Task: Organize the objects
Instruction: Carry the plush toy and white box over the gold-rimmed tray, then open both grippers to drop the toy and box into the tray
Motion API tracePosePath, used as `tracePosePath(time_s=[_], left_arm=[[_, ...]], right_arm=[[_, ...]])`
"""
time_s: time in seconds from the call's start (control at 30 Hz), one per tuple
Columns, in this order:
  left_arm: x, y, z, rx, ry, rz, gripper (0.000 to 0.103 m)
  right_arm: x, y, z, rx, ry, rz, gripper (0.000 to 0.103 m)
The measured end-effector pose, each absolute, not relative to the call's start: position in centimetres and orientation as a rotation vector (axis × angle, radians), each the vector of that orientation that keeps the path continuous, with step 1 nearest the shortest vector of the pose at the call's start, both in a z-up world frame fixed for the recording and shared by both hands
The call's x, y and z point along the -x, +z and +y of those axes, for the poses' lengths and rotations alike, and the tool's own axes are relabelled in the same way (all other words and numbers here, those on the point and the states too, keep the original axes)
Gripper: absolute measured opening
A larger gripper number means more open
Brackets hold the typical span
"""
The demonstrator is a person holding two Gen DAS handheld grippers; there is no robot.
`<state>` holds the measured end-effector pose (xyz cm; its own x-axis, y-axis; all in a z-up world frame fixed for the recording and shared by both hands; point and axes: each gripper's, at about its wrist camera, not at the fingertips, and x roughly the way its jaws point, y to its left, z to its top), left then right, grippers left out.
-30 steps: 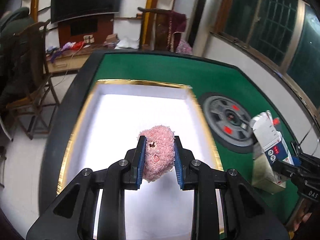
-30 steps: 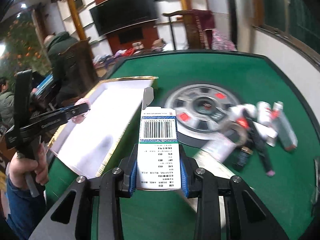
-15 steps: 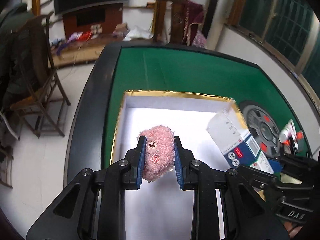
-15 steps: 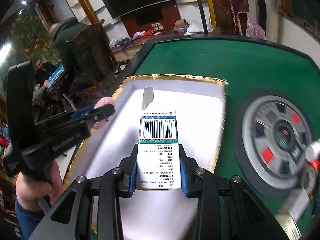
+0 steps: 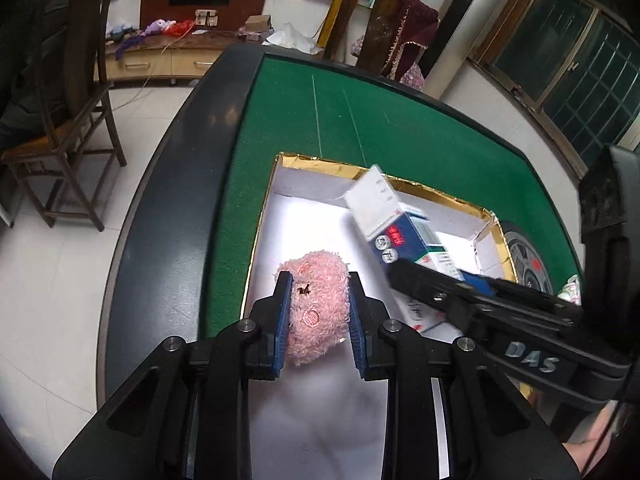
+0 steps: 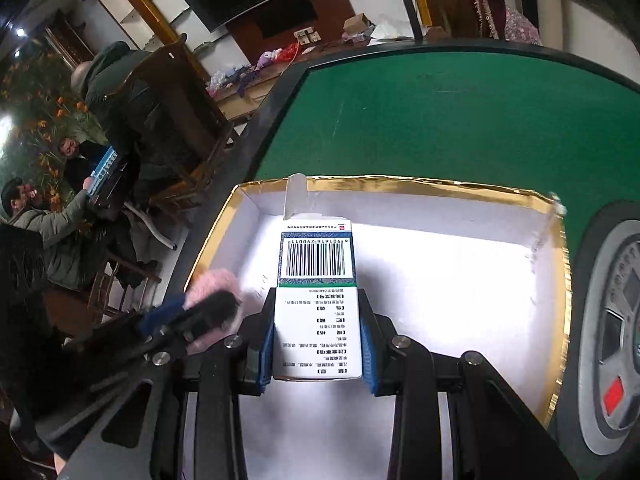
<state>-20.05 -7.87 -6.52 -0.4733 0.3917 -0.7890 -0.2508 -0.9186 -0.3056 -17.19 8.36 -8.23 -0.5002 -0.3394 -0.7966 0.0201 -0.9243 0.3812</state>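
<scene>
My left gripper (image 5: 318,304) is shut on a fluffy pink toy (image 5: 316,304) and holds it over the near left part of a white box with a gold rim (image 5: 316,160). My right gripper (image 6: 318,332) is shut on a white and blue medicine carton (image 6: 316,280) with a barcode, held over the inside of the same box (image 6: 400,184). The carton also shows in the left wrist view (image 5: 396,228), to the right of the toy. The pink toy shows in the right wrist view (image 6: 212,284), at the left, partly behind the left gripper's arm.
The box lies on a green felt table (image 5: 340,112) with a dark rim. A round grey panel (image 6: 612,328) sits in the felt to the right of the box. Small bottles (image 5: 570,290) lie past the box. A wooden chair (image 5: 60,92) stands left of the table.
Both grippers moved left over the white box. The carton came from the felt beside the grey panel to above the box interior, close beside the pink toy. Both grips are unchanged.
</scene>
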Motion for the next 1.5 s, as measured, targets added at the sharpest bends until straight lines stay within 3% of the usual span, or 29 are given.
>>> tracePosePath(time_s=[0.47,0.9,1.4,1.5], left_arm=[[20.6,-6.7,-8.5,1.315,2.370,-0.287,0.026],[20.8,-6.7,-9.2,1.314,2.333,-0.391,0.041],[15.5,-7.2,-5.4,1.400,2.322,-0.094,0.041],[13.7,-7.2,-3.9,1.397,2.306,-0.060,0.041]], right_arm=[[18.6,-9.7,8.4,-1.435,-2.499,-0.539,0.036],[18.2,-9.2,9.4,-1.419,-2.449,-0.566,0.043],[6.7,-3.5,13.4,-1.233,-2.533,-0.507,0.044],[3.1,-2.3,15.9,-1.178,-2.560,-0.526,0.050]])
